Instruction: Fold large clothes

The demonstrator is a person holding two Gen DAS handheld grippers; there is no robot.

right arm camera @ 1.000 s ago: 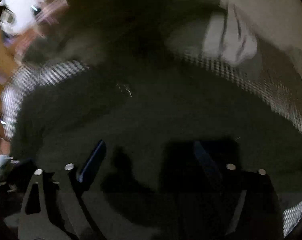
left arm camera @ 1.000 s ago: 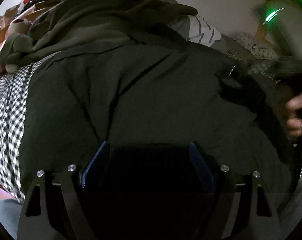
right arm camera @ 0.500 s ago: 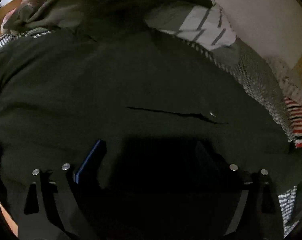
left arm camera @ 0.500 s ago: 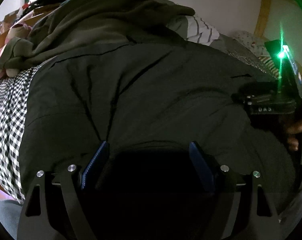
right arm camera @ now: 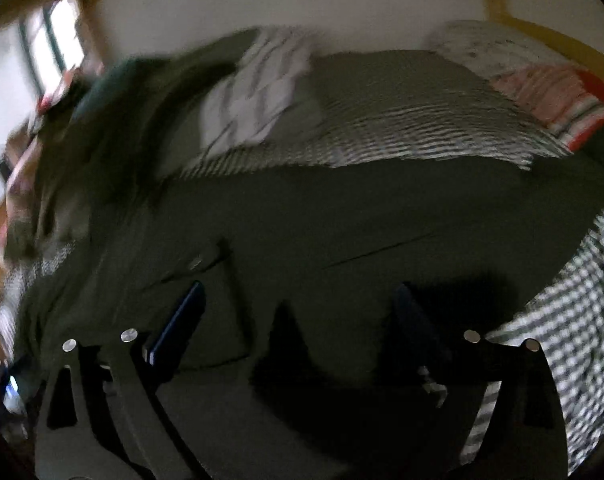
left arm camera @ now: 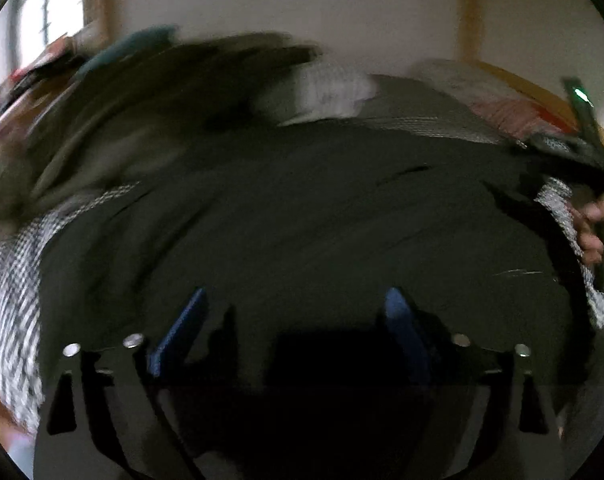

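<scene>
**Dark garment spread on the bed, both claws letting go**

Checked bedding (right arm camera: pixel 574 320) covers a bed against a pale wall, with a wooden frame at the right and a window at the far left. On it lies the dark green garment (left arm camera: pixel 302 232), spread wide and fairly flat, filling the middle of both views. Behind it sits a heap of other olive clothing (left arm camera: pixel 150 104), a white striped pillow (right arm camera: pixel 254 96) and a red-striped cloth (right arm camera: pixel 562 96).

The left gripper (left arm camera: pixel 294 312) hangs over the near edge of the garment with its jaws opening, and no cloth shows pinched between the blue pads. The right gripper (right arm camera: pixel 298 308) is likewise opening above the fabric, nothing clamped. In the left view the person's hand (left arm camera: pixel 590 228) holds the other tool at the right rim.

Risks, as I judge them: the released fabric may slump or spring back, losing whatever fold line was set; a pad could snag a loose layer as the hand pulls away and drag the garment askew; the next pinch might catch the checked sheet along with the hem, since the edges lie close together.

Both views are smeared by motion, so seams and the garment's outline are hard to read. Its near edge is hidden under the gripper bodies and their shadow. Which part is sleeve, collar or hem I cannot tell.
</scene>
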